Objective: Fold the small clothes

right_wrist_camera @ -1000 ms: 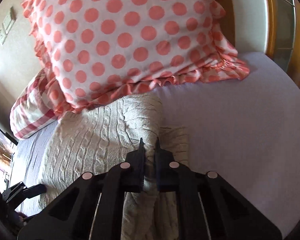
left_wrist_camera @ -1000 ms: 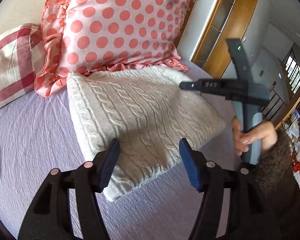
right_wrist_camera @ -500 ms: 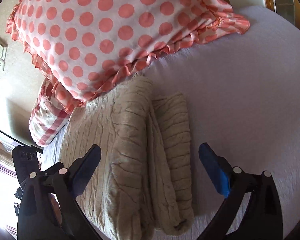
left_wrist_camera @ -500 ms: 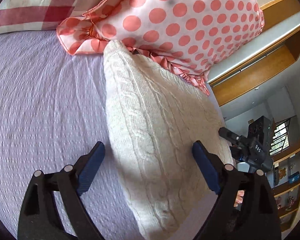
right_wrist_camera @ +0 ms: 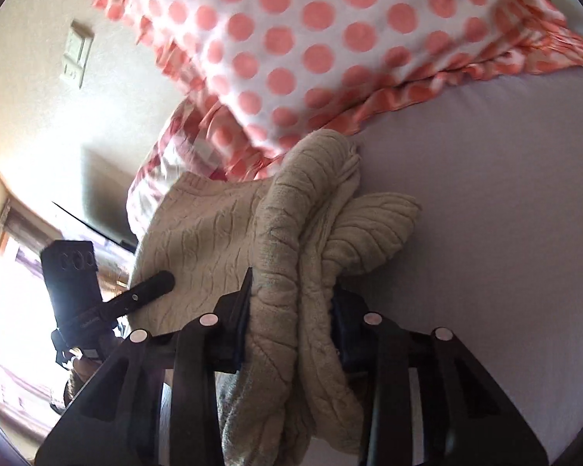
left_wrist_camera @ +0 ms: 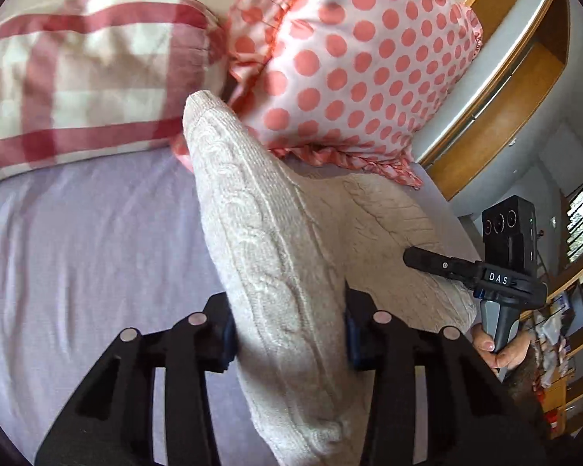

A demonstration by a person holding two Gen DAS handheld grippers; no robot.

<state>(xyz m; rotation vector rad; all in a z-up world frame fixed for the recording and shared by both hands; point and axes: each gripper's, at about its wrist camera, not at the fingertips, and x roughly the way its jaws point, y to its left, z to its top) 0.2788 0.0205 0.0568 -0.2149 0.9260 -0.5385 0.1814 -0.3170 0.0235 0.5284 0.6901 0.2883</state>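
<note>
Gripping the cream sweater (left_wrist_camera: 276, 256) on the bed (left_wrist_camera: 77, 233), the left tool (left_wrist_camera: 287, 334) and right tool (right_wrist_camera: 291, 310) each clamp a thick fold. Both should lift evenly and carry it toward 6 o'clock, clear of the dotted pillow (left_wrist_camera: 353, 66) at 12.

**Sweater on the bed, pillows behind it**

The sweater (left_wrist_camera: 276, 256) lies on the bed (left_wrist_camera: 89, 233), its far end touching the dotted pillow (left_wrist_camera: 353, 62). The checked pillow (left_wrist_camera: 77, 81) lies to the left of the dotted pillow, at the far side of the bed. The left tongs (left_wrist_camera: 287, 334) sit at the sweater's near left edge, with a fold of knit between them. The right tongs (right_wrist_camera: 289, 322) sit at its near right edge, around a bunched roll. A shelf unit (left_wrist_camera: 524, 89) stands beyond the bed's right side.
</note>
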